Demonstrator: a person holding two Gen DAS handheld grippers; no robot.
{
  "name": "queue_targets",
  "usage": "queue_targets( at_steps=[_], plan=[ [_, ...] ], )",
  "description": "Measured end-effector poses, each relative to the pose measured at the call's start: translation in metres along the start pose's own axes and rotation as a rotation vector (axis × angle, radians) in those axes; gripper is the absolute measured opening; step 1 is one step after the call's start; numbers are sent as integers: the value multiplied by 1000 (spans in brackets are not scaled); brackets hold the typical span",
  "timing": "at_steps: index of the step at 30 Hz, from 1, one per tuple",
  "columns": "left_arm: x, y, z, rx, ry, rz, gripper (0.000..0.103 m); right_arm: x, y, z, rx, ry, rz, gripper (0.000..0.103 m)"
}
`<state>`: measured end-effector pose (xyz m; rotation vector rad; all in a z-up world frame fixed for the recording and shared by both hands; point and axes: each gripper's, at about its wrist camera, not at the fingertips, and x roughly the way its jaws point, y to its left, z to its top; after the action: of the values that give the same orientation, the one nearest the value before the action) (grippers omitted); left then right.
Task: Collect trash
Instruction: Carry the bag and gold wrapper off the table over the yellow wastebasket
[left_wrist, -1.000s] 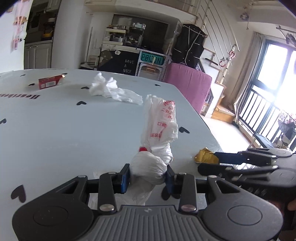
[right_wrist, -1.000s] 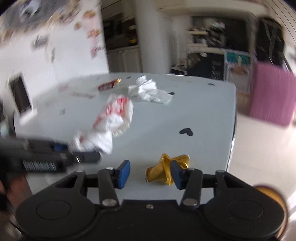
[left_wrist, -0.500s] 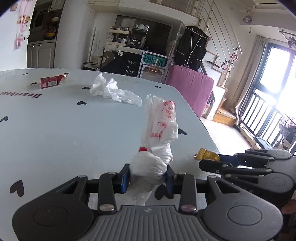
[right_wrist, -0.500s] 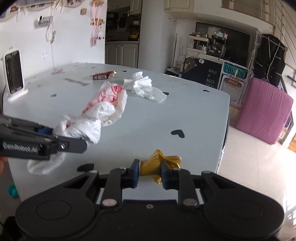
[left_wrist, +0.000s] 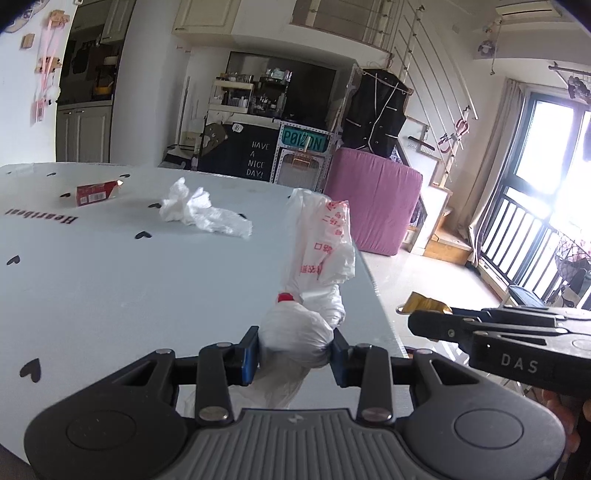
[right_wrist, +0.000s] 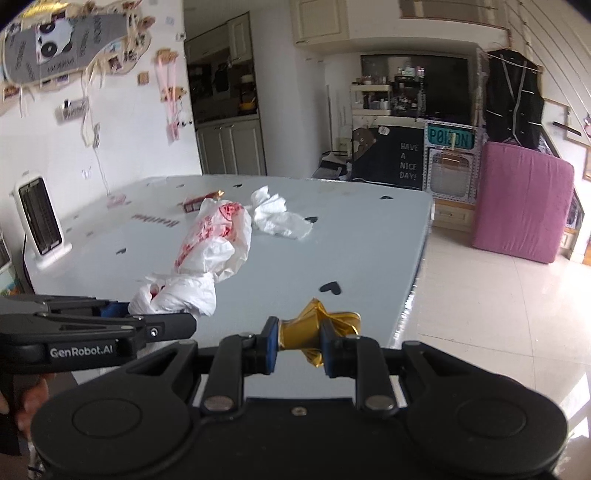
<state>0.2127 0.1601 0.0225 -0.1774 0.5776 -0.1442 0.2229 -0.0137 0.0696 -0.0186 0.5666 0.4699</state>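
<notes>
My left gripper (left_wrist: 293, 352) is shut on the twisted end of a white plastic bag with red print (left_wrist: 317, 254), held over the table's near edge; the bag also shows in the right wrist view (right_wrist: 210, 243). My right gripper (right_wrist: 298, 345) is shut on a crumpled gold foil wrapper (right_wrist: 317, 328), lifted by the table's right edge; the wrapper shows in the left wrist view (left_wrist: 424, 303). A crumpled white tissue (left_wrist: 201, 216) and a small red box (left_wrist: 96, 192) lie further back on the pale blue table (left_wrist: 110, 280).
A white heater (right_wrist: 38, 221) stands at the table's far left corner. A pink padded block (right_wrist: 521, 203) and dark cabinets stand beyond the table. Tiled floor (right_wrist: 480, 317) lies to the right of the table's edge.
My right gripper closed on the gold wrapper and lifted it off the table toward the right edge. My left gripper stayed shut on the bag and rose slightly.
</notes>
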Motion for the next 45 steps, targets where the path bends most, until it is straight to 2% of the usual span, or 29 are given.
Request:
queue_targets(
  at_steps=[13, 24, 34, 45],
  plan=[
    [10, -86, -6, 61, -1, -78, 39, -61, -64, -20, 108, -32, -87, 24],
    [52, -152, -15, 106, 66, -156, 39, -84, -128, -48, 203, -22, -172, 24],
    [109, -195, -36, 122, 172, -189, 39, -79, -187, -80, 308, 7, -219, 24],
    [202, -210, -66, 80, 370, -171, 39, -49, -252, -119, 406, 97, -254, 24]
  ],
)
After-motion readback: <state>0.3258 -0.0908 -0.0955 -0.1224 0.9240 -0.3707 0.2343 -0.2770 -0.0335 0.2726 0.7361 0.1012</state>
